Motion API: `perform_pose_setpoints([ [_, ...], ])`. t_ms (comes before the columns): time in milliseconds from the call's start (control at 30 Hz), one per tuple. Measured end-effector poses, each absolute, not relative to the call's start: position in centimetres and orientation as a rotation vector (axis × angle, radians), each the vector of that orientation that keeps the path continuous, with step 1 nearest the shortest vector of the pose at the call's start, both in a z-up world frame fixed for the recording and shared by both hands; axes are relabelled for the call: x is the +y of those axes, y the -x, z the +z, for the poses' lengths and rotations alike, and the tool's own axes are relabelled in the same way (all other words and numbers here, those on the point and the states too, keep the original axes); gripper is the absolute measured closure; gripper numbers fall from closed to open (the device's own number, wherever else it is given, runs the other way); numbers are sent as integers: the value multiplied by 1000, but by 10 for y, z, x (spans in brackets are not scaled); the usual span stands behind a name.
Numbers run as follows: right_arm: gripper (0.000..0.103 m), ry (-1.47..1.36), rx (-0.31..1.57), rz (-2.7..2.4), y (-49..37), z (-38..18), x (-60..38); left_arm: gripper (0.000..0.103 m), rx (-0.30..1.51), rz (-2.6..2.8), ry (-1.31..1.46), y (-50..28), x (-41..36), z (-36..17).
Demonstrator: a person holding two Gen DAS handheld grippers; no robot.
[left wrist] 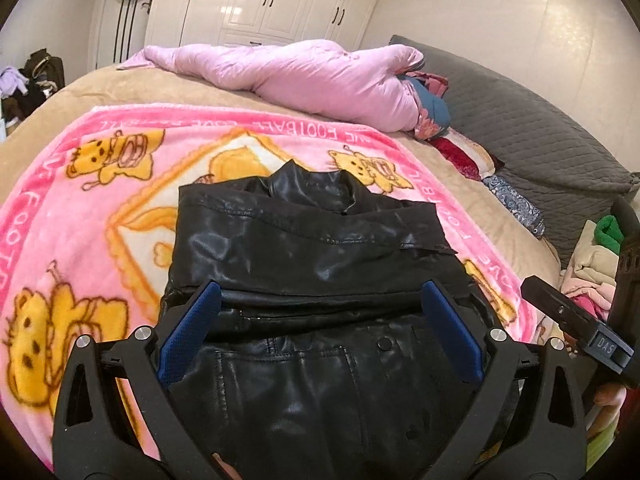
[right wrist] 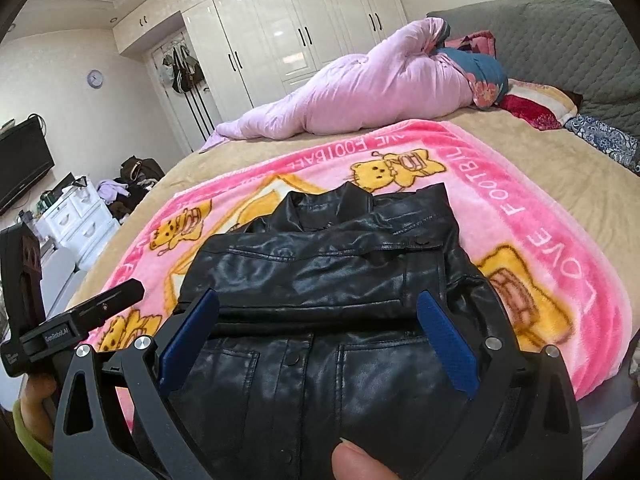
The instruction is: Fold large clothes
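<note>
A folded black leather jacket (left wrist: 304, 248) is seen on the pink blanket (left wrist: 80, 208), with both the left gripper (left wrist: 320, 308) and the right gripper (right wrist: 318, 312) held wide apart above it.

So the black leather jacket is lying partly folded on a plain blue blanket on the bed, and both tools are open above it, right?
One detail is off: the blanket is pink with yellow cartoon bears, not plain blue, as both wrist views show. The rest holds: the black leather jacket lies partly folded on it, with the left tool and right tool open.

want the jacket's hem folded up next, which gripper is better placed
Neither clearly: left gripper and right gripper both hover open over the black jacket's lower half, left toward its left side, right toward its right.
</note>
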State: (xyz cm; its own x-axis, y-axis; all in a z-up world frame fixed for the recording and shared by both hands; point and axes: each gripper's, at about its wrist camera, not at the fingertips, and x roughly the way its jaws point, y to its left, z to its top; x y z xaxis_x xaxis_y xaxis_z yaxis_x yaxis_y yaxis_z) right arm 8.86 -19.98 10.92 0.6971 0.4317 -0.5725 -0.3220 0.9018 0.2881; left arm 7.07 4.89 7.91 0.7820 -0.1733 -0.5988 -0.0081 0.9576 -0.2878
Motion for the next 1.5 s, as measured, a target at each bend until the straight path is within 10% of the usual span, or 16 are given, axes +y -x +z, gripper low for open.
perform_pose_setpoints([
  [1500, 4, -113, 926, 286, -11, 18, -311, 9, 870, 88, 233, 17, 114, 12],
])
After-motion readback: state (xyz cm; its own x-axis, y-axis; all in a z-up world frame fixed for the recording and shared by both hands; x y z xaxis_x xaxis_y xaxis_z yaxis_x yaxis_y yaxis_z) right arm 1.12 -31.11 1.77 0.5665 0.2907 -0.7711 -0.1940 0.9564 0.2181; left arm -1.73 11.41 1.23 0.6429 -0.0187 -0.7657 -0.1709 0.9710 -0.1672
